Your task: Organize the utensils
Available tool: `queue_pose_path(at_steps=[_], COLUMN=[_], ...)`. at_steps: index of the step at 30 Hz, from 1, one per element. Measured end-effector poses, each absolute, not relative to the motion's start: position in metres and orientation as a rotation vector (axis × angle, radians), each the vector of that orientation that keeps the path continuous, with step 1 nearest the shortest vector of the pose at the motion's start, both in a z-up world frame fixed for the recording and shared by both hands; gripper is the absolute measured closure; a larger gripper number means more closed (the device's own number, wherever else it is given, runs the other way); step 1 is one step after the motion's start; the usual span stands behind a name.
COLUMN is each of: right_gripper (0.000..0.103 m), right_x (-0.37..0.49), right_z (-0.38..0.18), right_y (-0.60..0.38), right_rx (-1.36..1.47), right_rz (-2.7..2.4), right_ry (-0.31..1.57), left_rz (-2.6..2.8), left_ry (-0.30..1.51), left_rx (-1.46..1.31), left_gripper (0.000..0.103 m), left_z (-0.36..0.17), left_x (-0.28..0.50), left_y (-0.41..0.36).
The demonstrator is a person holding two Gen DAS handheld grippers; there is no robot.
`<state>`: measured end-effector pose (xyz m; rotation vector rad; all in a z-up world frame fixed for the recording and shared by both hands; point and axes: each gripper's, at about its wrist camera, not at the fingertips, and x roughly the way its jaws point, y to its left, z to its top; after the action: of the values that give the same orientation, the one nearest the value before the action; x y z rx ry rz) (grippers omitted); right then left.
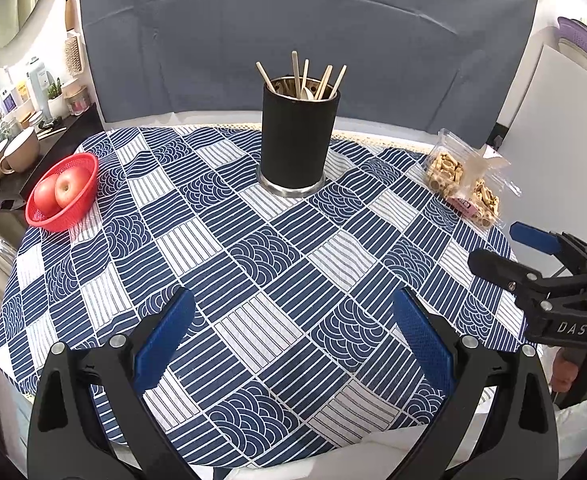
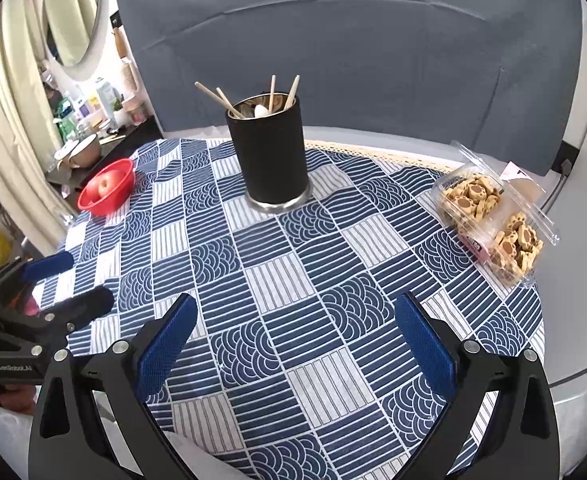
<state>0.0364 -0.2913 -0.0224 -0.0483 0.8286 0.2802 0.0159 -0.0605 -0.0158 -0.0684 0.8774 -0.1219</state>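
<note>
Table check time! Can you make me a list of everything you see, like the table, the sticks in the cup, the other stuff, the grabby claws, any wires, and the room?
Surface: round table under a blue-and-white patterned tablecloth, a little rumpled near the basket.
Job's things: black utensil holder stands upright, holding wooden chopsticks and a white spoon; no loose utensils seen on the cloth.
Clutter: red basket with apples; clear box of paw-print cookies, lid open.
Grippers: left gripper open and empty; right gripper open and empty; both over the table's near side.
Cables: nothing seen.
Surroundings: grey backdrop; shelf with mugs and bottles; oval mirror.
</note>
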Motion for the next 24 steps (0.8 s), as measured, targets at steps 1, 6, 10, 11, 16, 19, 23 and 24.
queue_pose_path(at_steps=[1,6,10,11,16,19,23,24], right_gripper=[0.008,0.008,0.008,0.008,0.008,0.008,0.008,0.008], right_x=[0.0365,0.0355,0.0347,0.0340,0.0313,0.0309,0.0320,0.0325], right_z=[-0.0226,-0.0252,-0.0268,-0.0269,-0.0259,-0.0253,-0.0254,-0.0252], right_y=[-0.2910,-0.2918,-0.2925,-0.2919,-0.2880,-0.2868,-0.2875,-0.2876], right_rx=[-0.050,-0.034,-0.029,-0.032,-0.065,-0.077,-0.072,-0.071], right_rz=[0.280,0.291,0.287,0.286,0.283,0.283,0.287,0.287], right_ry=[0.828,0.839,0.848,0.848,0.841,0.838,0.838,0.838], left_rz=[-0.123,-0.118,-0.113,-0.113,-0.121,-0.126,-0.130,-0.131], left_ry=[0.876,0.890,0.903,0.904,0.923,0.919,0.911,0.909], left_rx=[-0.073,-0.092,-0.107,-0.110,-0.122,-0.108,-0.086,-0.083], left_gripper=[0.006,0.006,0.006,0.006,0.006,0.006,0.006,0.006], left_z=[-0.0155,-0.0181,-0.0207,-0.0210,-0.0244,-0.0235,-0.0218,-0.0214], left_x=[0.0157,0.0172,0.0184,0.0185,0.0208,0.0206,0.0198,0.0198], left_y=[-0.0598,-0.0556,-0.0524,-0.0520,-0.0519,-0.0551,-0.0593,-0.0598])
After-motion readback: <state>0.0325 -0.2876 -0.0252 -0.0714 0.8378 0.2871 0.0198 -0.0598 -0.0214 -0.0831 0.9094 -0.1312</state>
